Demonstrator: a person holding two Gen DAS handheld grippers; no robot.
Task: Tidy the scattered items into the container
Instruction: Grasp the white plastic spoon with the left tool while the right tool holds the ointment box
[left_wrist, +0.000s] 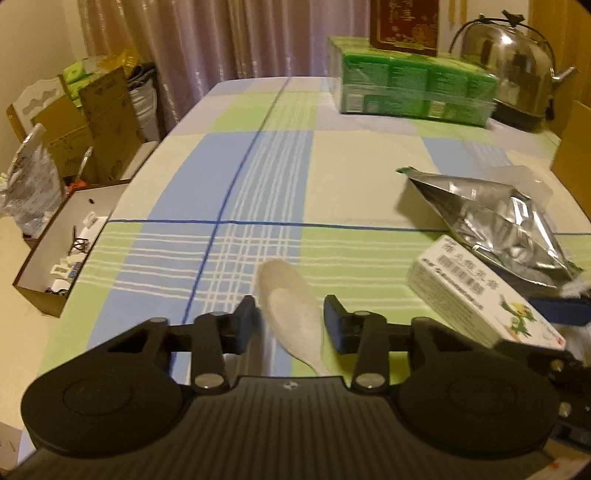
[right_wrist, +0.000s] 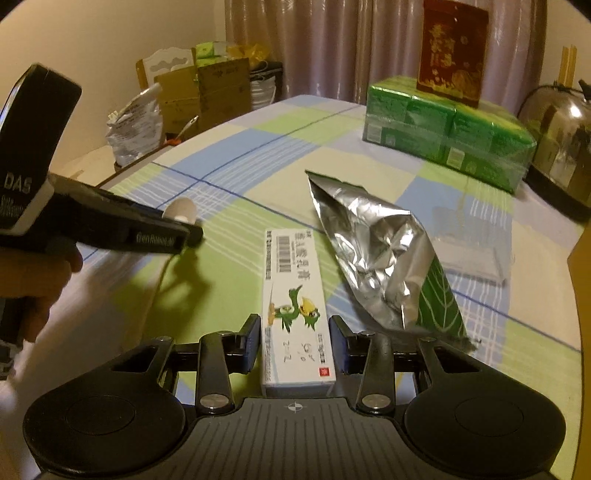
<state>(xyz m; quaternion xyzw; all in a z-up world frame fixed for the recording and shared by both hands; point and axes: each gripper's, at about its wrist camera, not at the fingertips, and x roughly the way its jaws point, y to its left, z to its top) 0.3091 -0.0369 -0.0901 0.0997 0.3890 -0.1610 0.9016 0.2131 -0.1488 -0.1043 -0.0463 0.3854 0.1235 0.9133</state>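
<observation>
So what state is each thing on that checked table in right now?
Left hand-held gripper: open around spoon.
White plastic spoon: lying flat.
Right hand-held gripper: open, straddling box.
White cardboard medicine box: closed, lying flat.
Silver foil pouch: crumpled, top open.
Clear plastic container: on table.

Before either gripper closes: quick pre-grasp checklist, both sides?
1. Left gripper straddles the white spoon: ok, the spoon lies between the open jaws.
2. Left contact with the spoon: cannot tell, the image is motion-blurred.
3. Right gripper straddles the white medicine box: ok, jaws open on either long side.
4. Box free of the silver foil bag: ok in the right wrist view, a gap shows between them.
5. Container ready: the clear plastic container lies beyond the bag; whether it is open, cannot tell.
6. Grippers clear of each other: ok, the left one sits well to the left of the box.
</observation>
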